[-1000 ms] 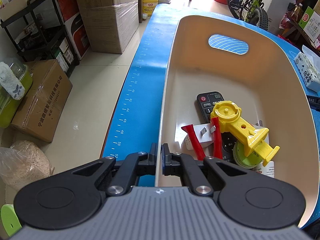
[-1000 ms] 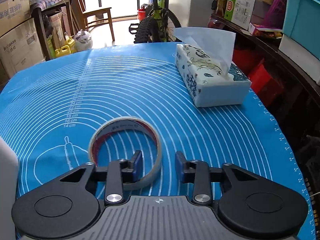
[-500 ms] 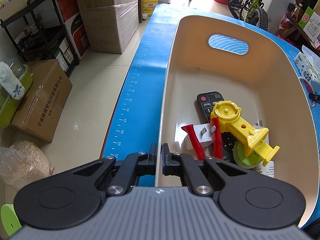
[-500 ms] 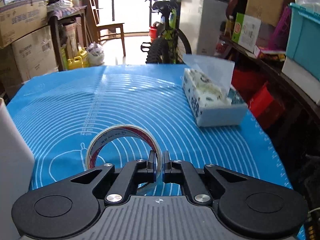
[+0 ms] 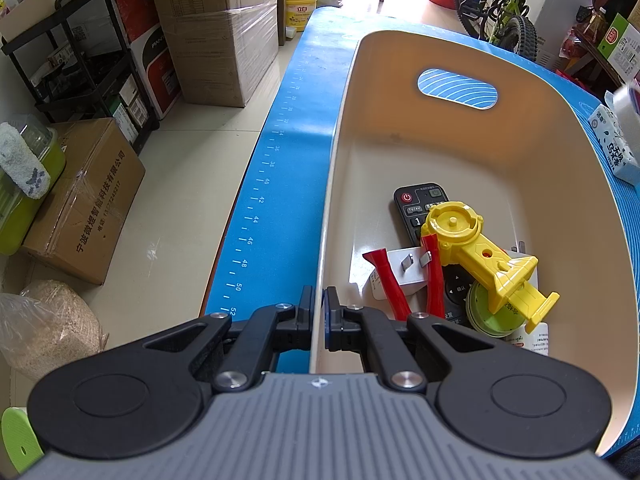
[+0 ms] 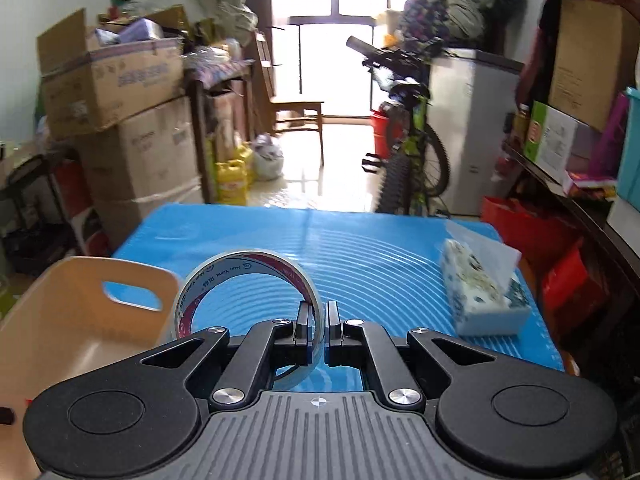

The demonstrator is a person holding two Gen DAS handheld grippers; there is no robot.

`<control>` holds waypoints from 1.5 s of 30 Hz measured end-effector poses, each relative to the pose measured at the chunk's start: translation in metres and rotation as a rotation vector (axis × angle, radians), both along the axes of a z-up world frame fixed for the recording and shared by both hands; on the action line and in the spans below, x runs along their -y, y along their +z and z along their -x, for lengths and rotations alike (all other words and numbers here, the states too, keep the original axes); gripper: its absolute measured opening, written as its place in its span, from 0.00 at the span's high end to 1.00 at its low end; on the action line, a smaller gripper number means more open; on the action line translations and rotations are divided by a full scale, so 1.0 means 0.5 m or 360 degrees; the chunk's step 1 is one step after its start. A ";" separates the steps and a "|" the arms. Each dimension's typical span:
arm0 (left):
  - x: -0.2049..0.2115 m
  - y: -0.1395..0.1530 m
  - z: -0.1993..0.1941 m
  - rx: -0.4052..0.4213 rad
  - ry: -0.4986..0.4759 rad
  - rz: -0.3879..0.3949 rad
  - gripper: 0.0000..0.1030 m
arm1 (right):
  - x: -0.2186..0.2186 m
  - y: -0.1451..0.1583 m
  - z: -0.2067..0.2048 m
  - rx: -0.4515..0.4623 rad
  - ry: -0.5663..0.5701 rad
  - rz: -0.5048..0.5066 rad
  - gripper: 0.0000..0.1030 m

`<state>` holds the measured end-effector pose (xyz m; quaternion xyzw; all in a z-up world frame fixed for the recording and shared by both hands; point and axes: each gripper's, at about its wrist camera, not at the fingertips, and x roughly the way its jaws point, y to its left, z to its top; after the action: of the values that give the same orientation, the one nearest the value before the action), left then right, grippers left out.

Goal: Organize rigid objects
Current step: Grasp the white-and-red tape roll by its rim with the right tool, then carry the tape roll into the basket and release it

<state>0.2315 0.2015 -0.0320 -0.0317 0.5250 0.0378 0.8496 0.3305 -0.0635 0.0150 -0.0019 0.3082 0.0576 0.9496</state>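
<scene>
My left gripper (image 5: 319,312) is shut on the near left wall of a cream plastic bin (image 5: 460,136) on the blue mat. The bin holds a black remote (image 5: 412,212), a yellow toy (image 5: 480,252), red-handled pliers (image 5: 390,284), a white plug (image 5: 404,270) and a green round lid (image 5: 486,314). My right gripper (image 6: 319,326) is shut on the rim of a clear tape roll (image 6: 244,284) and holds it in the air above the mat, to the right of the bin (image 6: 80,312).
A patterned tissue box (image 6: 482,292) lies on the right side of the blue mat (image 6: 360,248); it also shows in the left wrist view (image 5: 614,148). Cardboard boxes (image 5: 224,28), a black shelf rack and a bicycle (image 6: 408,148) stand on the floor around the table.
My right gripper closed on the tape roll's rim and lifted it off the mat, high enough that the bin shows at lower left. The left gripper has not moved.
</scene>
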 end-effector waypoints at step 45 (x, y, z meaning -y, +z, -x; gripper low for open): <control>0.008 0.053 0.018 0.0173 0.0114 -0.0070 0.30 | -0.228 -0.018 0.102 -0.0336 0.0408 0.0080 0.31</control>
<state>0.2224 0.1975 -0.0055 -0.0338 0.4757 0.0778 0.8755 0.2798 0.0508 0.0058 -0.0589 0.4047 0.1704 0.8965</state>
